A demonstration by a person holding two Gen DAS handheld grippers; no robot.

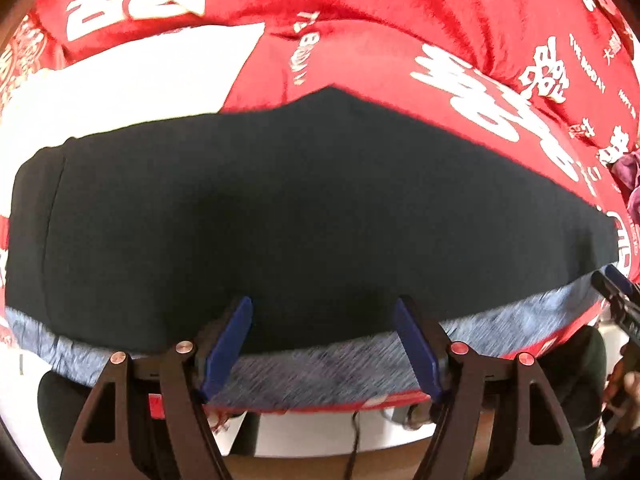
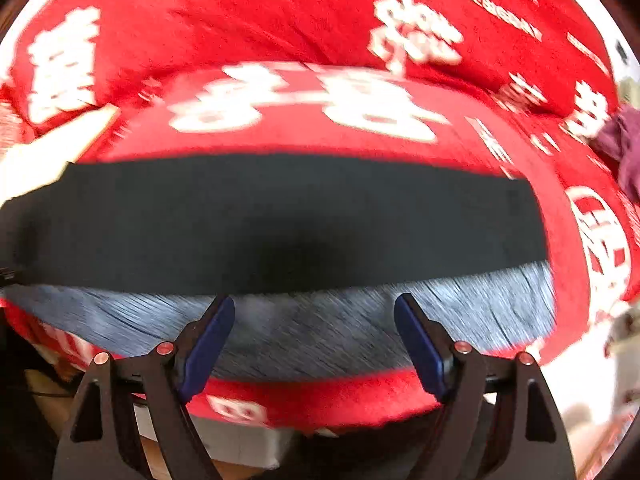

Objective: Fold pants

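The pants are black with a blue-grey heathered band along the near edge. They lie flat on a red blanket with white characters. My left gripper is open just above the near edge, its blue pads straddling the band. In the right wrist view the pants lie as a wide black strip with the grey band nearest. My right gripper is open over that band, holding nothing. The right gripper's tip also shows at the right edge of the left wrist view.
A white sheet lies on the blanket beyond the pants at the left. A purple cloth sits at the far right. The bed's near edge drops to a white board and floor below the grippers.
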